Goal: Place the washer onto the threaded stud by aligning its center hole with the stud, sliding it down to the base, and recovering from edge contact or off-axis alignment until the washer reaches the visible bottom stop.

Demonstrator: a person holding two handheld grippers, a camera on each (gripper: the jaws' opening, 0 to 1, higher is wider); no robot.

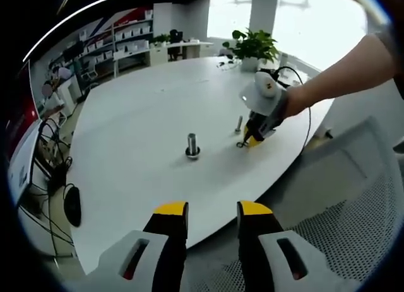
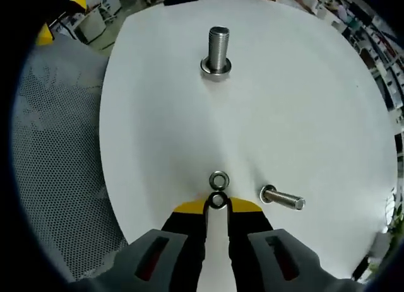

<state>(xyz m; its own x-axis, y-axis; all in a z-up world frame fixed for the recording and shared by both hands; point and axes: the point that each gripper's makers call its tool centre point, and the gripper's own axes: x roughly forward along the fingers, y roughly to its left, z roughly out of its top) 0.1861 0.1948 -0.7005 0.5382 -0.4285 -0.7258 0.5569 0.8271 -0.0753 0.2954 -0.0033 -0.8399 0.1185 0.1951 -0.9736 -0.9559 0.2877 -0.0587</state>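
A threaded stud [image 2: 216, 46] stands upright on its flanged base in the middle of the white table [image 2: 303, 103]; the left gripper view has the stud [image 1: 192, 144] centre frame. My right gripper [image 2: 217, 205] is low over the near table edge, shut on a small steel washer [image 2: 218, 200] pinched at its tips. Just beyond that lies a second washer [image 2: 219, 178], flat on the table. A hand carries the right gripper [image 1: 245, 142] to the right of the stud. My left gripper [image 1: 213, 211] hangs back off the table edge, open with nothing in it.
A loose bolt [image 2: 282, 198] lies on its side right of the held washer, the same bolt [image 1: 238, 123] beside the right gripper. A grey mesh chair [image 2: 57, 153] sits along the table edge. A potted plant [image 1: 254, 47] stands at the far end.
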